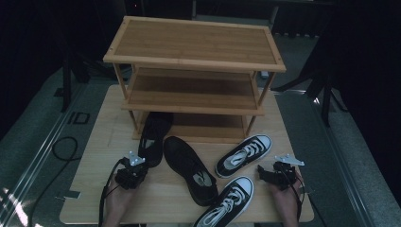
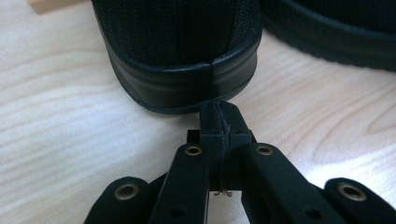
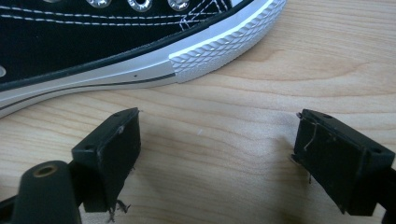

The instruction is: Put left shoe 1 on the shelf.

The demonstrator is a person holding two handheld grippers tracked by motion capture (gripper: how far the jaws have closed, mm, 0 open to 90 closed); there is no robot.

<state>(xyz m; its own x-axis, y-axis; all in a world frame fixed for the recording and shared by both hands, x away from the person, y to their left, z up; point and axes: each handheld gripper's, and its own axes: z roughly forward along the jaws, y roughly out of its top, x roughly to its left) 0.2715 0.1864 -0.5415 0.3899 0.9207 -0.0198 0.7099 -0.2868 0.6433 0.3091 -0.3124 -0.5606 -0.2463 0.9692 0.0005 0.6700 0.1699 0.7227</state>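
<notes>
Black shoe (image 2: pixel 182 51) heel against left hand-held gripper (image 2: pixel 219 119)

High view overhead, jaw cameras near tabletop (image 1: pixel 161 198)

Right claw (image 3: pixel 217 154) gaping empty over wooden table (image 3: pixel 261 88), black-and-white sneaker (image 3: pixel 116 42) just beyond

A dim recording room is showing here: black stands (image 1: pixel 326 90) are standing on grey flooring (image 1: pixel 33 127) around a wooden table (image 1: pixel 156 194), cables (image 1: pixel 64 147) are trailing alongside.
</notes>
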